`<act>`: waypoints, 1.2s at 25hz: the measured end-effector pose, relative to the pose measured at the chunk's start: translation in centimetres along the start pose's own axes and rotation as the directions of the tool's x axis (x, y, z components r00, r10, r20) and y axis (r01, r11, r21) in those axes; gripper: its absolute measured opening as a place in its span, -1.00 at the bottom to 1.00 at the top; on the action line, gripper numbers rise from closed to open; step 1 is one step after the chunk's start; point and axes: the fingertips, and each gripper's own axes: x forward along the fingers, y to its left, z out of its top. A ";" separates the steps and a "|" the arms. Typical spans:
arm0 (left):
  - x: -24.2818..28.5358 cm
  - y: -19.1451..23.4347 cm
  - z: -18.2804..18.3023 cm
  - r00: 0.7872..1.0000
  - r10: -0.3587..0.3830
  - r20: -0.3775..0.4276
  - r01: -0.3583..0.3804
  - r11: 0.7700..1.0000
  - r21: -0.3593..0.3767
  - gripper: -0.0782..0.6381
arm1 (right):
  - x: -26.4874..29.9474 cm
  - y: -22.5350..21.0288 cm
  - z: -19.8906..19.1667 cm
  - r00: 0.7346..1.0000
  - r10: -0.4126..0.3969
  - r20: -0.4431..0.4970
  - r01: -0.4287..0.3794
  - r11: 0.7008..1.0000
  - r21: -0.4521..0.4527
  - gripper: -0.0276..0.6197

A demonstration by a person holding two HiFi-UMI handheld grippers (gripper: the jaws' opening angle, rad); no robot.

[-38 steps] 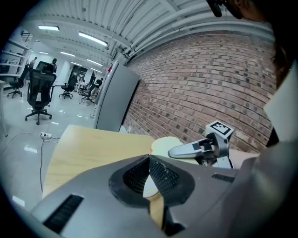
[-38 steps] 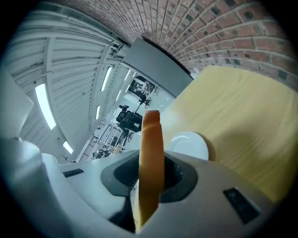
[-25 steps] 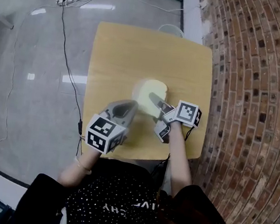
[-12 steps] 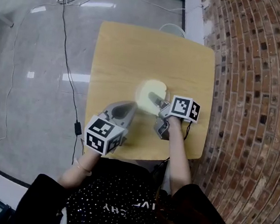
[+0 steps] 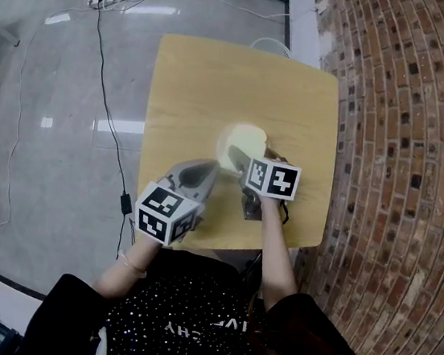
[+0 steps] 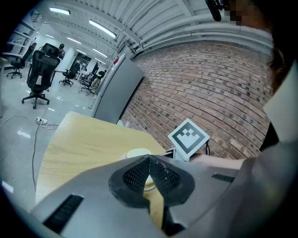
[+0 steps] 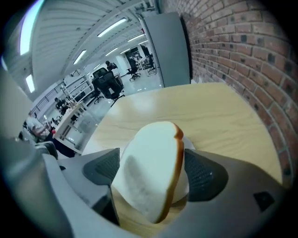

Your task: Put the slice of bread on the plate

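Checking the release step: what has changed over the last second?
The right gripper rolled over above the plate, its marker cube swinging leftward in the head view, and its jaws are opening around the slice of bread, which leans on edge between them. The left gripper stayed put, shut and empty, above the table.
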 end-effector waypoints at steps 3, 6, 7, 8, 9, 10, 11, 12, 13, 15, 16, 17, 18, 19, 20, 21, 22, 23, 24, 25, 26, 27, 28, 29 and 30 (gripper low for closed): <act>-0.3 -0.2 -0.2 1.000 -0.007 0.000 0.007 1.000 0.004 -0.76 | -0.5 -0.4 0.1 0.996 -0.079 0.038 0.082 0.991 -0.105 0.51; -0.7 -0.6 -0.3 1.000 -0.016 -0.001 0.016 1.000 0.013 -0.76 | -1.7 -0.7 0.1 0.991 -0.113 0.072 0.121 0.985 -0.123 0.55; -0.7 -0.8 -0.3 1.000 -0.019 0.000 0.019 1.000 0.017 -0.76 | -2.2 -0.7 0.2 0.989 -0.113 0.091 0.122 0.987 -0.103 0.55; -0.8 -1.0 -0.2 1.000 -0.022 0.001 0.022 1.000 0.022 -0.76 | -2.9 -0.7 0.3 0.987 -0.108 0.117 0.118 0.990 -0.076 0.55; -0.8 -1.1 -0.1 1.000 -0.024 0.003 0.024 0.999 0.027 -0.75 | -3.6 -0.6 0.5 0.984 -0.097 0.148 0.105 0.993 -0.049 0.55; -0.8 -1.3 0.0 1.000 -0.026 0.003 0.026 0.999 0.032 -0.76 | -4.3 -0.3 0.6 0.981 -0.071 0.178 0.077 0.997 -0.027 0.54; -0.8 -1.5 0.1 1.000 -0.028 0.002 0.028 0.999 0.036 -0.76 | -5.0 0.3 0.6 0.979 -0.030 0.203 0.034 0.999 -0.013 0.54; -0.7 -1.6 0.0 1.000 -0.030 -0.001 0.030 0.999 0.039 -0.76 | -5.6 0.9 0.5 0.975 0.019 0.223 -0.019 1.000 0.000 0.54; -0.7 -1.8 0.0 0.999 -0.034 -0.005 0.034 0.999 0.042 -0.76 | -6.3 1.5 0.4 0.968 0.068 0.242 -0.075 0.997 0.020 0.54; -0.6 -2.3 0.1 0.999 -0.044 -0.012 0.044 0.998 0.051 -0.76 | -7.6 2.6 0.1 0.947 0.160 0.279 -0.189 0.979 0.078 0.53; -0.5 -2.6 0.3 0.999 -0.048 -0.013 0.048 0.997 0.053 -0.76 | -8.3 3.1 0.0 0.933 0.200 0.299 -0.241 0.965 0.107 0.52; -0.6 -2.9 0.5 0.999 -0.051 -0.013 0.051 0.997 0.054 -0.76 | -9.1 3.5 -0.2 0.920 0.228 0.318 -0.281 0.951 0.131 0.46; -0.6 -3.1 0.6 0.999 -0.054 -0.011 0.054 0.997 0.051 -0.76 | -9.8 3.7 -0.4 0.911 0.241 0.335 -0.304 0.941 0.149 0.21; -0.7 -3.4 0.7 0.998 -0.058 -0.008 0.058 0.997 0.044 -0.75 | -10.5 3.8 -0.6 0.905 0.239 0.352 -0.310 0.937 0.163 -0.22; -0.7 -3.7 0.8 0.998 -0.063 -0.004 0.063 0.997 0.033 -0.75 | -11.2 3.7 -0.8 0.900 0.231 0.370 -0.311 0.935 0.172 -0.72; -0.8 -3.9 0.8 0.997 -0.071 0.000 0.071 0.997 0.018 -0.75 | -11.9 3.8 -1.1 0.892 0.234 0.388 -0.321 0.930 0.178 -0.87; -0.8 -4.2 0.8 0.997 -0.079 0.003 0.079 0.997 -0.001 -0.76 | -12.6 4.1 -1.3 0.878 0.254 0.405 -0.351 0.918 0.187 -0.87; -0.8 -4.5 0.8 0.996 -0.090 0.005 0.090 0.996 -0.023 -0.76 | -13.3 4.6 -1.4 0.859 0.285 0.426 -0.399 0.894 0.207 -0.87; -0.9 -4.7 0.9 0.995 -0.101 0.008 0.101 0.994 -0.047 -0.76 | -14.0 5.0 -1.4 0.832 0.317 0.455 -0.457 0.857 0.240 -0.87; -0.9 -4.9 0.8 0.994 -0.113 0.010 0.113 0.991 -0.073 -0.76 | -14.8 5.2 -1.4 0.800 0.342 0.492 -0.518 0.809 0.280 -0.87; -1.0 -5.1 0.8 0.992 -0.123 0.013 0.124 0.987 -0.100 -0.76 | -15.5 5.4 -1.3 0.767 0.360 0.531 -0.573 0.756 0.316 -0.87; -1.0 -5.3 0.7 0.991 -0.132 0.017 0.133 0.983 -0.125 -0.76 | -16.1 5.5 -1.2 0.737 0.371 0.565 -0.618 0.709 0.339 -0.87; -1.1 -5.5 0.6 0.990 -0.140 0.021 0.141 0.979 -0.149 -0.75 | -16.6 5.6 -1.2 0.713 0.378 0.590 -0.648 0.676 0.350 -0.87; -1.2 -5.6 0.5 0.989 -0.148 0.025 0.150 0.974 -0.171 -0.76 | -17.0 5.5 -1.3 0.701 0.379 0.604 -0.663 0.659 0.355 -0.87; -1.3 -5.8 0.4 0.987 -0.156 0.029 0.159 0.969 -0.190 -0.76 | -17.2 5.5 -1.5 0.700 0.374 0.609 -0.664 0.656 0.360 -0.87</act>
